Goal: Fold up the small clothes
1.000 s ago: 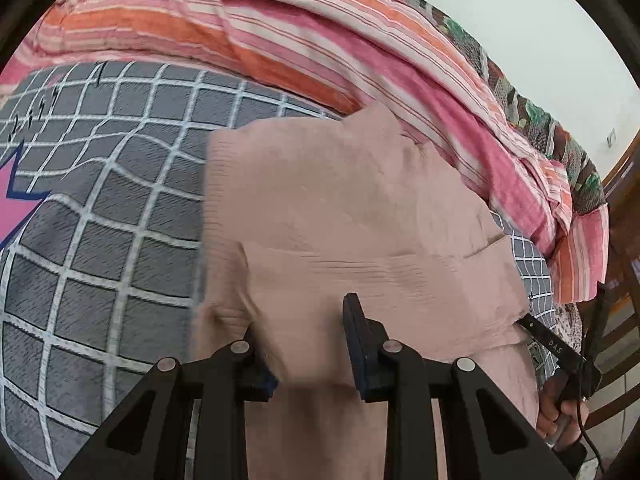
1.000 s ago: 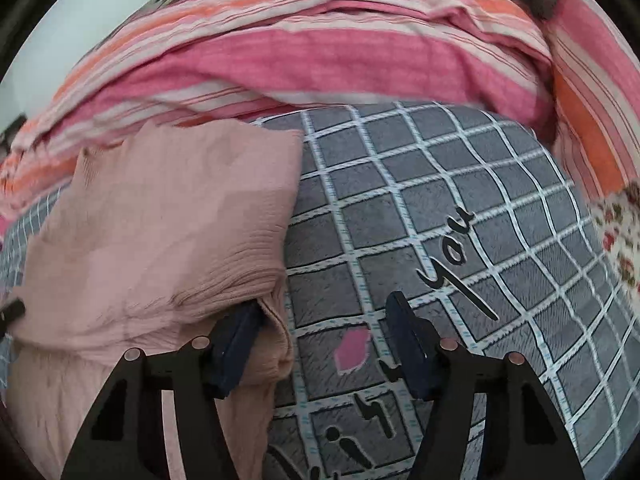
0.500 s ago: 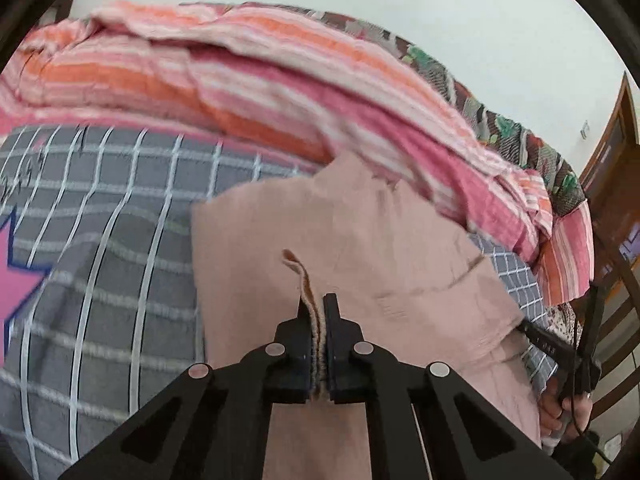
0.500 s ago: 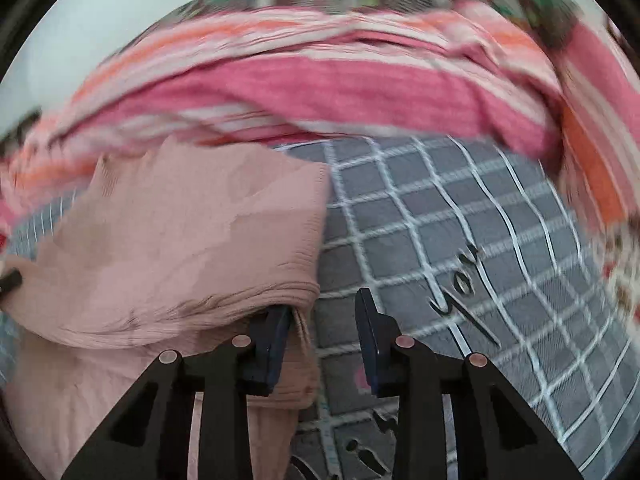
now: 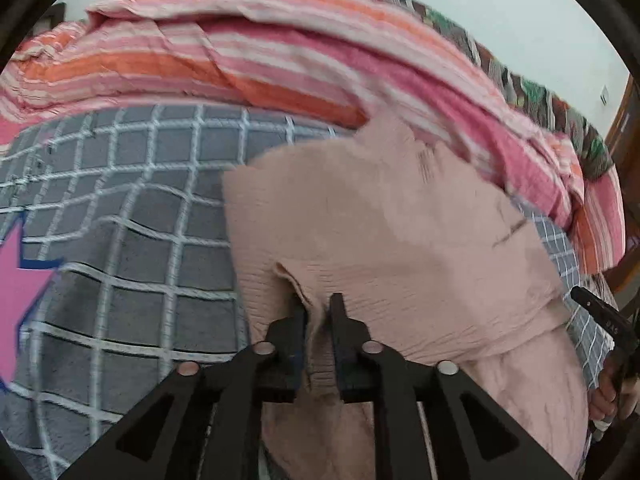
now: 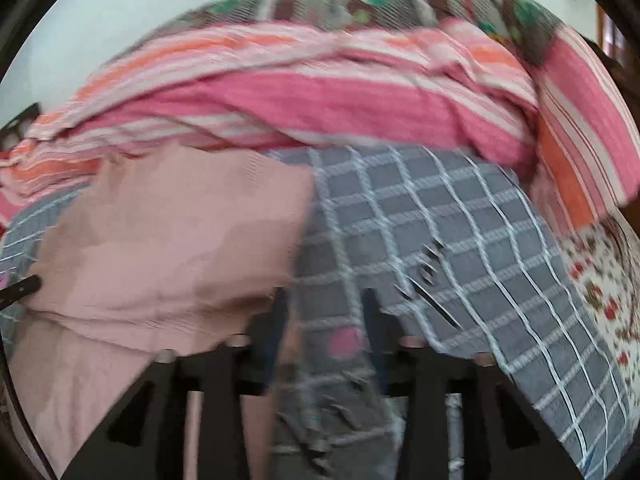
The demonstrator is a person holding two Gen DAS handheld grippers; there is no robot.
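Observation:
A small pale pink ribbed garment lies partly folded on the grey checked bedcover. My left gripper is shut on a bunched fold at the garment's near left edge, the cloth pinched between the fingers. In the right wrist view the garment lies to the left. My right gripper is open over the bedcover, its left finger at the garment's right edge. The right view is blurred.
A pink and orange striped quilt is heaped along the far side and shows in the right view. A floral cloth lies at the right. The right gripper's tip and a wooden frame show at the left view's right edge.
My left gripper closed on the garment's edge fold and still holds it. My right gripper narrowed, then opened wider again, and its view has shifted.

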